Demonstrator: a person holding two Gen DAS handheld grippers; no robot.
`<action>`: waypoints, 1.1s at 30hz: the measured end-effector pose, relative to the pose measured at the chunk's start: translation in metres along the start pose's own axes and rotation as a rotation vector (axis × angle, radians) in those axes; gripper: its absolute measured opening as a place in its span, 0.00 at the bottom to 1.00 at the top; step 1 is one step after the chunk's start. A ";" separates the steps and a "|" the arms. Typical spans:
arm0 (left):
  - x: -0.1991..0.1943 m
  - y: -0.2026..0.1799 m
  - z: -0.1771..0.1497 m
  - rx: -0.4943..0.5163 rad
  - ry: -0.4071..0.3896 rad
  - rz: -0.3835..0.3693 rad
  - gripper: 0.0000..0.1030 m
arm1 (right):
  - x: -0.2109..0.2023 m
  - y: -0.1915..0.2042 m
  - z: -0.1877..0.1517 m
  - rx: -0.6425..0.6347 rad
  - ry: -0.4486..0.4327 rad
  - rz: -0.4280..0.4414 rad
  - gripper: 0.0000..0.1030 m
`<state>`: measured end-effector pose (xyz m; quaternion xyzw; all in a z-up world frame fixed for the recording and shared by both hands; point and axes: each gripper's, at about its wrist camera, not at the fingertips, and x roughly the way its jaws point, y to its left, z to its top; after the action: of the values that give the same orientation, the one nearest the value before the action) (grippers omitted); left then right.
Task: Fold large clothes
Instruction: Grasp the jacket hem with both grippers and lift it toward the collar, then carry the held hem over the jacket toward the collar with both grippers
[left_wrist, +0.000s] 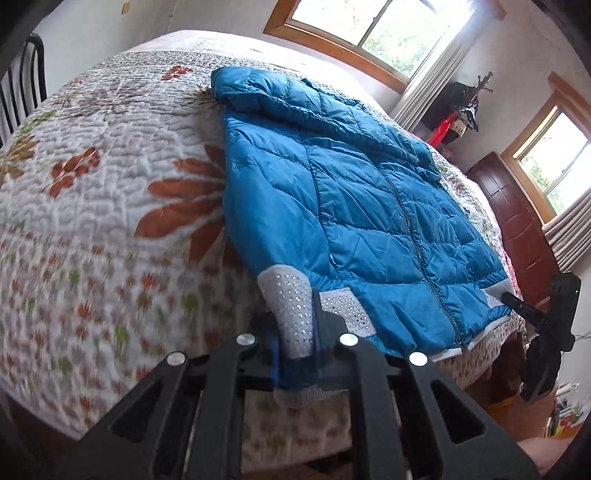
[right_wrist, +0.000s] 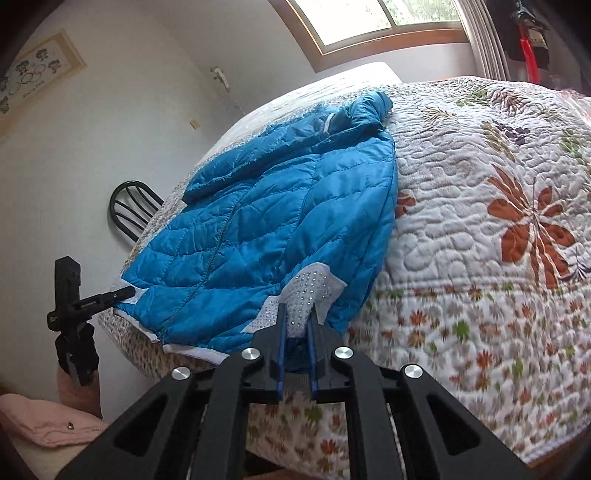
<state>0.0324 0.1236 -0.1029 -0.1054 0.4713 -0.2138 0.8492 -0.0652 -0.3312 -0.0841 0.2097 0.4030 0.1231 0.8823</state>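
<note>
A blue quilted jacket (left_wrist: 369, 192) lies zip-side up on the bed, its hem at the near edge. My left gripper (left_wrist: 295, 325) is shut on a grey studded panel (left_wrist: 284, 295) at the left hem corner, lifting it slightly. In the right wrist view the jacket (right_wrist: 277, 206) stretches away, and my right gripper (right_wrist: 298, 312) is shut on the grey studded panel (right_wrist: 314, 288) at the right hem corner. Each gripper also shows in the other's view, pinching its corner: the right gripper (left_wrist: 511, 299) and the left gripper (right_wrist: 125, 293).
A floral quilt (left_wrist: 92, 184) covers the bed (right_wrist: 480, 240). A black metal chair (right_wrist: 129, 206) stands beside the bed. A dark wooden cabinet (left_wrist: 517, 229) and curtained windows (left_wrist: 388, 29) are beyond. A pink cloth (right_wrist: 44, 417) lies low at the left.
</note>
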 end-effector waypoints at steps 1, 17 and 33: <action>-0.006 0.001 -0.011 0.003 -0.003 0.000 0.11 | -0.004 0.002 -0.010 0.001 -0.001 -0.004 0.09; -0.046 0.002 -0.036 -0.018 -0.089 -0.116 0.11 | -0.041 0.018 -0.028 -0.004 -0.089 0.046 0.08; -0.014 -0.025 0.167 -0.045 -0.161 -0.252 0.11 | -0.012 0.018 0.184 -0.069 -0.054 0.098 0.06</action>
<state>0.1607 0.1038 0.0066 -0.1994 0.3895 -0.2987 0.8481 0.0668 -0.3696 0.0399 0.2019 0.3636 0.1740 0.8926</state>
